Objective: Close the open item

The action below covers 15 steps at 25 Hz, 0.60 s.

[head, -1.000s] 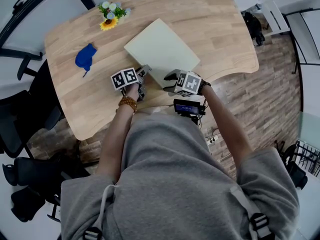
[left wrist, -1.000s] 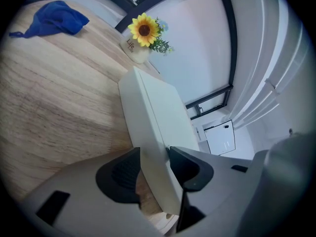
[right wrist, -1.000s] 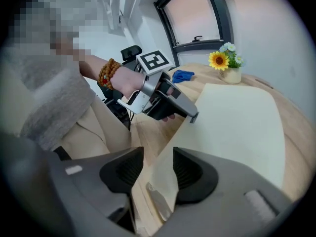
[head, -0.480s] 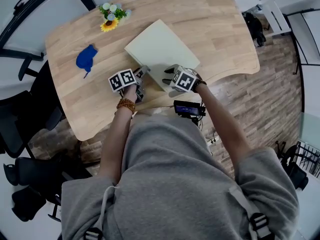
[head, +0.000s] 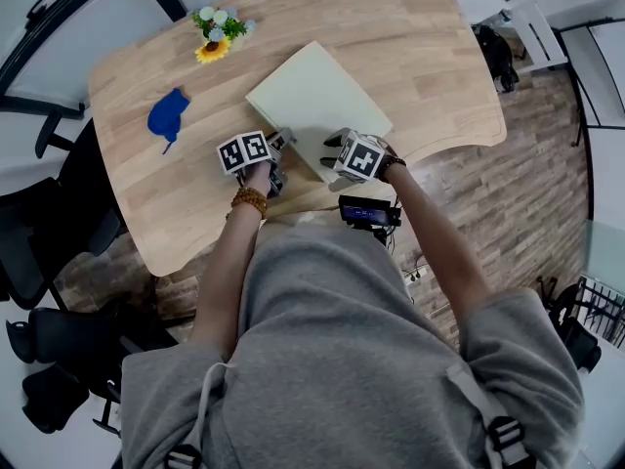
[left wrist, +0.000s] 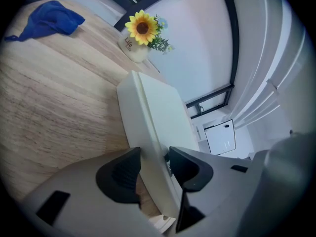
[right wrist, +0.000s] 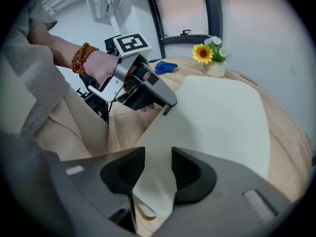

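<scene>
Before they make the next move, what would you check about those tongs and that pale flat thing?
1. Left tongs on the cream case: ok, its near edge sits between the jaws.
2. Right tongs on the case: ok, a near corner sits between the jaws.
3. Case fully shut: cannot tell; a seam runs along its side.
4. Sunflower pot out of the way: ok, it stands apart beyond the case.
5. Blue cloth out of the way: ok, it lies well to the side.

Cream folder (head: 317, 96), near corner: hidden under both marker cubes (head: 243, 151), head view.
Vase (left wrist: 136, 51) lettering: too small to read.
Table (head: 176, 193), near edge: partly behind person's torso (head: 342, 340).
</scene>
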{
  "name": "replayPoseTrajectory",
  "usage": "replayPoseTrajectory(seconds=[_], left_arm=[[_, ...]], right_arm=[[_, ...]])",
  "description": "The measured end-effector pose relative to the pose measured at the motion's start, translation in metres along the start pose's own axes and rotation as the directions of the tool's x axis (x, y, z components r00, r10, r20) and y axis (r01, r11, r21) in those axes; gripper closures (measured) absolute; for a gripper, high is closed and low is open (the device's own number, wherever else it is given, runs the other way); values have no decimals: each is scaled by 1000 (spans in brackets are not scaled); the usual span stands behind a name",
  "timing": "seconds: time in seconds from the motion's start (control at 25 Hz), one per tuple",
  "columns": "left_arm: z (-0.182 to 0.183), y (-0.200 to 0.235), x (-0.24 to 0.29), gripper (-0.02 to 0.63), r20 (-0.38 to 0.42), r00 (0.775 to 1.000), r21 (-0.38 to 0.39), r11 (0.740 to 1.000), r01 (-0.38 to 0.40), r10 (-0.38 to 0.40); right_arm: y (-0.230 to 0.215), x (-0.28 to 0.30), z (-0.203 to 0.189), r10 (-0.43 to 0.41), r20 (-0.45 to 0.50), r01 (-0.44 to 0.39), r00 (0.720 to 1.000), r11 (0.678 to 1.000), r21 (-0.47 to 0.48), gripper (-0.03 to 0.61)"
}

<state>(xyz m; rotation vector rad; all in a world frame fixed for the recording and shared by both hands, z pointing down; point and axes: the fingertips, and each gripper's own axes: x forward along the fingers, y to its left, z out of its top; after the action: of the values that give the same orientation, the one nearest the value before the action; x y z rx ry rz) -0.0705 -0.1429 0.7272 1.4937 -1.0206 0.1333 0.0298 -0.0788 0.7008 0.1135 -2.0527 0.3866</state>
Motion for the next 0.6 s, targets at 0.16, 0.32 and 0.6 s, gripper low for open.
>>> replayPoseTrajectory(seconds=[0.16,0.32,0.6], left_arm=[[-3,2,4,416,-22,1000,7,1000,-13,14],[-4,5,5,405,-43,999,-7,1000,-15,15],[-4,7,6,397,-44,999,-18,1000,-14,14]], right_arm=[[0,0,-2,-5,-2,5,1000,1000,12,400],[-1,1,-4,-10,-8,10,1000,1000,14,402],[-2,-4,3,-19,33,19,999,1000,-10,402]])
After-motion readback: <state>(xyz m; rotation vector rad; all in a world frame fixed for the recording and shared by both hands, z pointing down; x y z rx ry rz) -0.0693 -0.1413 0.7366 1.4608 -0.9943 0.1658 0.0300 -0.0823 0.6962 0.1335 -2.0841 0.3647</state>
